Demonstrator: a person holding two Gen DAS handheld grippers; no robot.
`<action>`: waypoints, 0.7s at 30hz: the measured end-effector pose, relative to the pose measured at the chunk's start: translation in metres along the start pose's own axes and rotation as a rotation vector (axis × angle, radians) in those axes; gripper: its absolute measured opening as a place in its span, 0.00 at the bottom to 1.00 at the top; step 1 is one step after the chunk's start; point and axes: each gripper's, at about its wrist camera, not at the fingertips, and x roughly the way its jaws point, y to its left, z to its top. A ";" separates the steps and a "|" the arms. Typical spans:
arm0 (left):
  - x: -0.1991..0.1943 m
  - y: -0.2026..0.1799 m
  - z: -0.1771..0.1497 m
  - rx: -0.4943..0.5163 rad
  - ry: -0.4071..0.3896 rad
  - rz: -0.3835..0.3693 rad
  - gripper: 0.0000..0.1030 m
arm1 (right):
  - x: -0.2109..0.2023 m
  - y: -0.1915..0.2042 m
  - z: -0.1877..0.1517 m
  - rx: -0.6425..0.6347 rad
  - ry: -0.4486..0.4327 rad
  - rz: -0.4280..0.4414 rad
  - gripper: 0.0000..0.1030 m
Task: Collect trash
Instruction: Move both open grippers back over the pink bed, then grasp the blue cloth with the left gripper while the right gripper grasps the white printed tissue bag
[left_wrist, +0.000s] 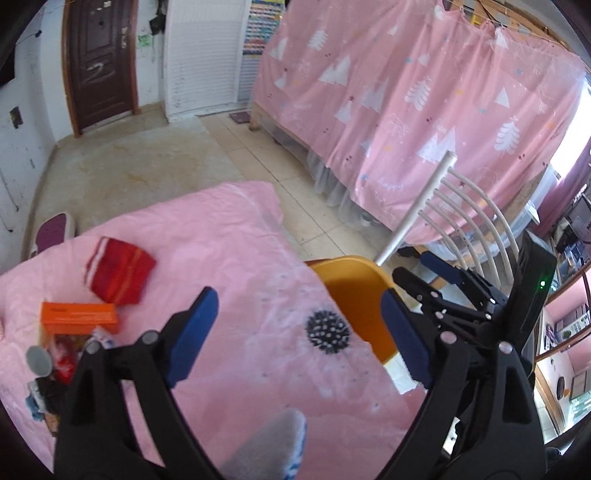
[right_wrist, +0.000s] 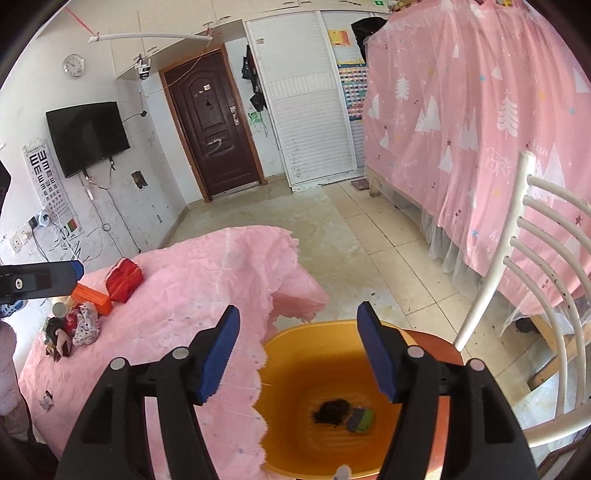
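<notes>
Left gripper (left_wrist: 299, 334) is spread wide with nothing between its blue pads, hovering above the pink tablecloth (left_wrist: 207, 236) where a black spiky ball (left_wrist: 328, 331) lies centre-frame beside the orange basin (left_wrist: 351, 291). Right gripper (right_wrist: 297, 350) is parted over that basin, empty too, with a dark clump (right_wrist: 330, 411) and a greenish scrap (right_wrist: 361, 420) lying on the basin floor low in the frame, both too blurred to identify. The clutter pile (left_wrist: 55, 354) at left sits partly behind the left gripper's frame, and a blurred grey object (left_wrist: 273, 443) is cut off at the bottom edge.
</notes>
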 end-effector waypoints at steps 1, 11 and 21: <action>-0.005 0.005 -0.001 -0.007 -0.009 0.003 0.83 | -0.001 0.009 0.002 -0.015 -0.002 0.004 0.55; -0.050 0.063 -0.018 -0.078 -0.080 0.039 0.84 | 0.008 0.091 0.019 -0.146 0.008 0.069 0.55; -0.086 0.115 -0.037 -0.158 -0.135 0.092 0.85 | 0.031 0.173 0.016 -0.244 0.057 0.167 0.56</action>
